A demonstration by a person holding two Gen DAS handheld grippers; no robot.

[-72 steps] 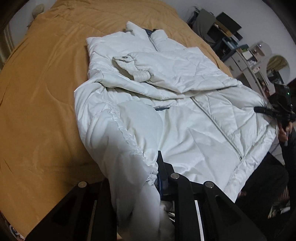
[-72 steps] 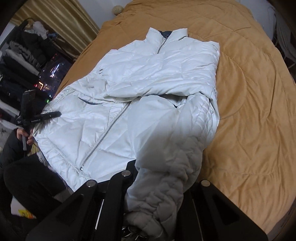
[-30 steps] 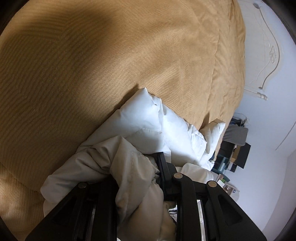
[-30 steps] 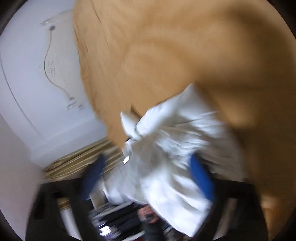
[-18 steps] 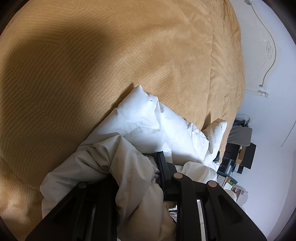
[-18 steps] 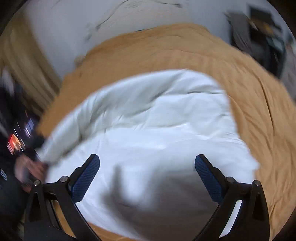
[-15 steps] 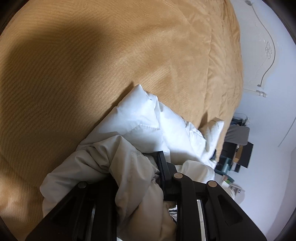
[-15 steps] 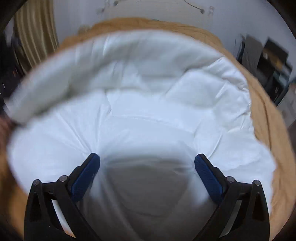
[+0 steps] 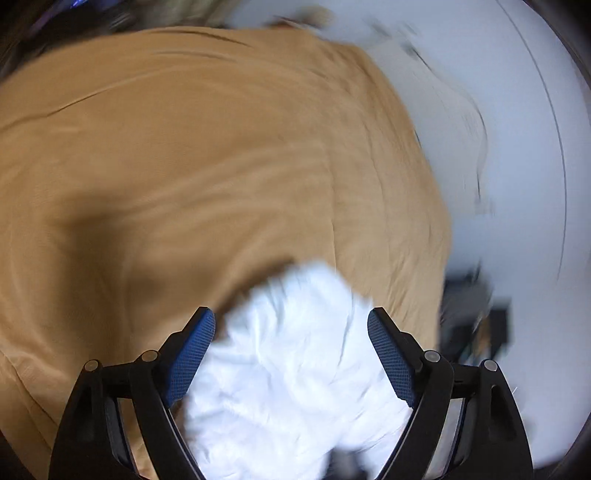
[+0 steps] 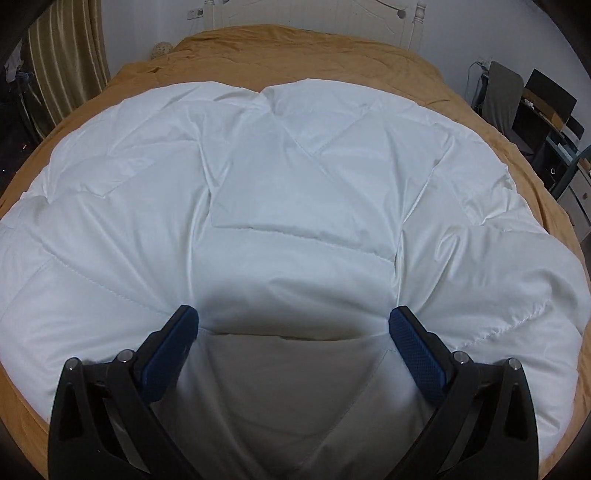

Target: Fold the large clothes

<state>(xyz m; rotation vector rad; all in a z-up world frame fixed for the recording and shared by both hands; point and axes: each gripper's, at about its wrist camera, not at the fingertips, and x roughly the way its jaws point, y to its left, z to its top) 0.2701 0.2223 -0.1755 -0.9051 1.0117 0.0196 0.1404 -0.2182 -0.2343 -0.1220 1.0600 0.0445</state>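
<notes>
The white padded jacket (image 10: 295, 206) lies folded over on the mustard-coloured bed cover (image 10: 314, 51), its quilted back side facing up. My right gripper (image 10: 293, 325) is open and hovers just above the jacket's near edge, holding nothing. In the left wrist view, which is blurred by motion, my left gripper (image 9: 291, 328) is open and empty, with a bunched part of the jacket (image 9: 295, 369) below and between its fingers and the bed cover (image 9: 184, 166) beyond it.
A white headboard (image 10: 314, 14) stands at the far end of the bed. Striped curtains (image 10: 66, 59) hang at the back left. Dark furniture and shelves (image 10: 535, 110) stand at the right of the bed.
My left gripper has opened and let go of the jacket fabric, and it is swinging. My right gripper stays open and has settled closer over the folded jacket.
</notes>
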